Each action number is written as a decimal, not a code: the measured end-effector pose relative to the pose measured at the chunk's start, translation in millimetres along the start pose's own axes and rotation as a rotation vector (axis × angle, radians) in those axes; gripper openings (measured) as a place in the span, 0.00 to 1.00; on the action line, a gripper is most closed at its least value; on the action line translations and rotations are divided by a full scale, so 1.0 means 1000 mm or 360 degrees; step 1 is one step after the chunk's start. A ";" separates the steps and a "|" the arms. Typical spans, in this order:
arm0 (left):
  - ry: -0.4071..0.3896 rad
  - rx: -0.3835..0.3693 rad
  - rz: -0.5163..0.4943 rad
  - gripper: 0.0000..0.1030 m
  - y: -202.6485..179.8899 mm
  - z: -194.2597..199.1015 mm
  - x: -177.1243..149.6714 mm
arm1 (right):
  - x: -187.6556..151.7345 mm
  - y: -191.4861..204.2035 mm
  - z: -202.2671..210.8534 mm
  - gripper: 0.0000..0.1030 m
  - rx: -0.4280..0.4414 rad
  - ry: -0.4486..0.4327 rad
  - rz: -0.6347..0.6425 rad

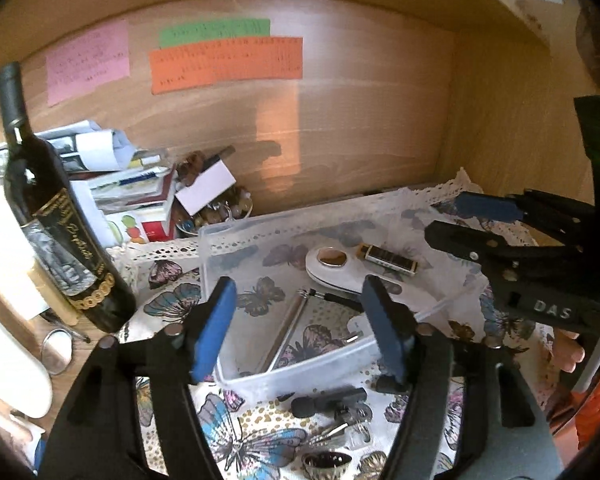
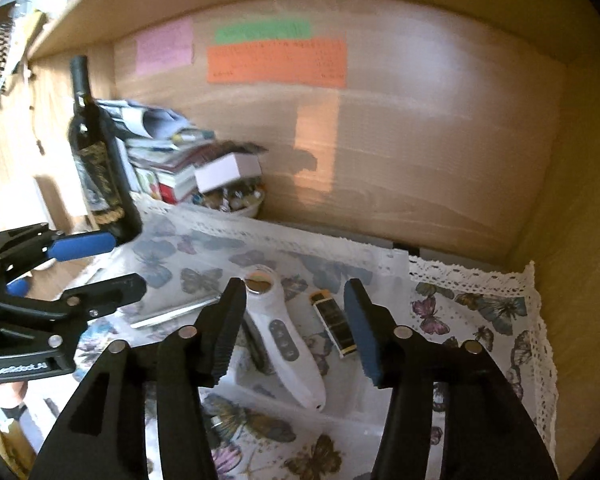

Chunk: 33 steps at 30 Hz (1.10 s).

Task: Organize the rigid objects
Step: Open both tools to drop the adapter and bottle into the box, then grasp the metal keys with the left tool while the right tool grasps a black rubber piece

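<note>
2 claws are mine, and both hang with fingers spread apart, holding nothing: my left gripper (image 1: pixel 300 320) over the near end of 1 clear plastic bin (image 1: pixel 300 376), my right gripper (image 2: pixel 296 320) over its far right part. Under the bin lies 1 butterfly-print cloth (image 1: pixel 236 440) with a lace edge, inside a wooden alcove. 1 dark wine bottle (image 1: pixel 56 236) stands upright at the left, beside 1 heap of books and papers (image 1: pixel 116 184). 3 coloured notes, pink (image 1: pixel 88 60), green (image 1: pixel 214 32) and orange (image 1: pixel 226 64), are stuck on the back wall.

Inside the bin I count 3 things. 1 white handheld device (image 2: pixel 284 340) lies flat, long axis running away from me, round lens end at the far side. Just to its right lies 1 small black-and-gold lighter (image 2: pixel 334 328), roughly parallel. 1 thin silver rod (image 1: pixel 284 328) lies slantwise at the left.

Outside, touching the bin's near wall, lies 1 short black stick (image 1: pixel 328 398), with 1 bunch of keys (image 1: pixel 348 426) just beyond it and 1 small metal cup (image 1: pixel 326 462) nearest me.
</note>
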<state>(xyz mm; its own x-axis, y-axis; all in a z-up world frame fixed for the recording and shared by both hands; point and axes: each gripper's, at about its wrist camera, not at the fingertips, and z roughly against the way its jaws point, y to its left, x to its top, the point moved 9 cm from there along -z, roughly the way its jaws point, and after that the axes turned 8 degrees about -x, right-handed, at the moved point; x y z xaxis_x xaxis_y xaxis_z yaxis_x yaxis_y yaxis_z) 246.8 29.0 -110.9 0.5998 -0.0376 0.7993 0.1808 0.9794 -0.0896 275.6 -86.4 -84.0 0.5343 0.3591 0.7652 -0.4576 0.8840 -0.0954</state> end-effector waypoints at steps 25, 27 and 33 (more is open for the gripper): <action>0.0291 -0.0010 0.0023 0.90 0.000 0.002 -0.110 | -0.068 0.035 0.031 0.61 0.0092 0.0073 0.0019; 0.0312 -0.0020 0.0011 0.89 -0.003 0.001 -0.118 | -0.078 0.037 0.024 0.61 0.0101 0.0124 0.0024; 0.0401 -0.0076 0.0003 0.66 -0.011 -0.004 -0.135 | -0.102 0.052 -0.002 0.59 0.0178 0.0302 0.0076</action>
<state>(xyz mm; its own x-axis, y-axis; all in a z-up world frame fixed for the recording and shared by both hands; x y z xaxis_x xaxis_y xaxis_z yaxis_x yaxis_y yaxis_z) 167.4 22.2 -220.1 0.7744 -0.0900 0.6263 0.2126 0.9693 -0.1235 198.7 -76.8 -168.2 0.6295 0.4588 0.6271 -0.5558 0.8299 -0.0492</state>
